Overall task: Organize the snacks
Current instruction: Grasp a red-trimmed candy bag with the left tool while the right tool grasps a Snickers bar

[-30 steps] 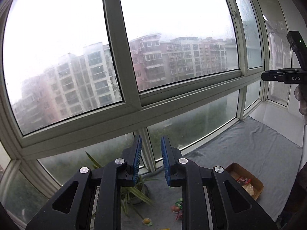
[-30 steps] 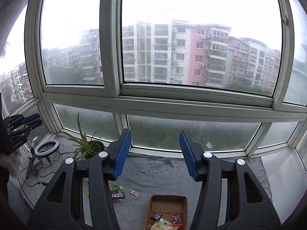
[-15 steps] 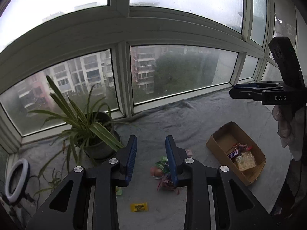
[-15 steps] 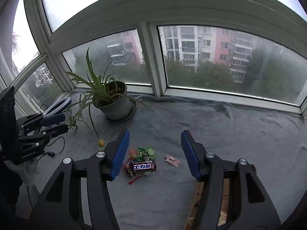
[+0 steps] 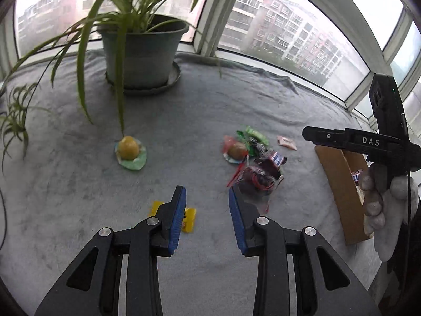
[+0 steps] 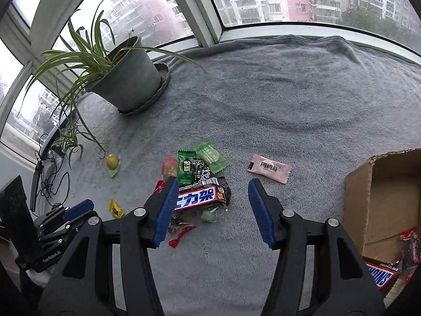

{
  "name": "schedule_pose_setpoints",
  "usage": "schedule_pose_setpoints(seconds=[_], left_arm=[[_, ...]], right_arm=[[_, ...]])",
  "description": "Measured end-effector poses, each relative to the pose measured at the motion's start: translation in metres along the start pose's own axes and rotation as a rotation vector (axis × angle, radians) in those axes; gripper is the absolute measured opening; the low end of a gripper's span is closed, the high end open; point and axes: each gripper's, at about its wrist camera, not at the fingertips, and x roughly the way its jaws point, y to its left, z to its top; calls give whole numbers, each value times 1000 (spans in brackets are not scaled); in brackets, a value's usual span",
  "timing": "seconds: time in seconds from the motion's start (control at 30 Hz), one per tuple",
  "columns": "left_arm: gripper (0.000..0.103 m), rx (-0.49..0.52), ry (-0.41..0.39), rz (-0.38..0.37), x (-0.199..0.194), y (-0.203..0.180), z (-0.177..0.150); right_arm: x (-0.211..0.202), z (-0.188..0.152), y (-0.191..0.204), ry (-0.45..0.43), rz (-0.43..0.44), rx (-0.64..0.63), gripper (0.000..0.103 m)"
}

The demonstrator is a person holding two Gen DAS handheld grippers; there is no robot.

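Several wrapped snacks lie in a pile (image 5: pixel 252 163) on the grey cloth, with a Snickers bar (image 6: pixel 200 197) on top. My right gripper (image 6: pixel 212 184) hangs open just above this pile, nothing between its pads. My left gripper (image 5: pixel 207 197) is open over bare cloth, its left finger covering part of a yellow packet (image 5: pixel 188 217). A round yellow sweet (image 5: pixel 129 148) on a green wrapper lies apart to the left. A pink sachet (image 6: pixel 269 168) lies to the right of the pile. The cardboard box (image 6: pixel 381 200) at the right holds some snacks.
A potted spider plant (image 6: pixel 129 84) stands at the back left by the windows, its leaves hanging over the cloth. A ring light and cables (image 6: pixel 47 142) lie beyond the cloth's left edge. A gloved hand (image 5: pixel 379 205) holds the right gripper.
Both grippers have dropped from window height and tipped down towards the cloth, so the snacks now fill the views. The left jaws stand a little wider than a second ago.
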Motion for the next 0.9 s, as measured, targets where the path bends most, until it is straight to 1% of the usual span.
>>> schedule_pose_setpoints(seconds=[0.03, 0.1, 0.17, 0.2, 0.27, 0.37, 0.4, 0.5, 0.6, 0.73, 0.9], left_arm=[[32, -14, 8, 11, -1, 6, -7], [32, -63, 29, 0, -1, 17, -20], [32, -105, 53, -17, 1, 27, -28], [32, -116, 61, -17, 1, 31, -31], [32, -136, 66, -15, 2, 36, -35], [32, -155, 65, -24, 5, 37, -33], [32, -150, 61, -29, 5, 34, -31], [32, -95, 50, -34, 7, 17, -24], [32, -73, 47, -57, 11, 5, -17], [32, -44, 64, -92, 21, -11, -13], [32, -21, 96, -139, 32, -31, -12]], right_arm=[[5, 4, 0, 3, 0, 1, 58], [12, 9, 2, 10, 12, 5, 58], [18, 14, 7, 25, 29, 0, 52], [22, 16, 11, 34, 20, -17, 50], [32, 18, 19, 52, -9, -56, 49], [44, 17, 24, 83, -31, -73, 49], [47, 16, 25, 90, -43, -85, 49], [54, 11, 30, 117, -87, -142, 48], [50, 1, 29, 131, -118, -196, 47], [35, -11, 14, 125, -103, -163, 47], [12, -25, -6, 79, -117, -108, 47]])
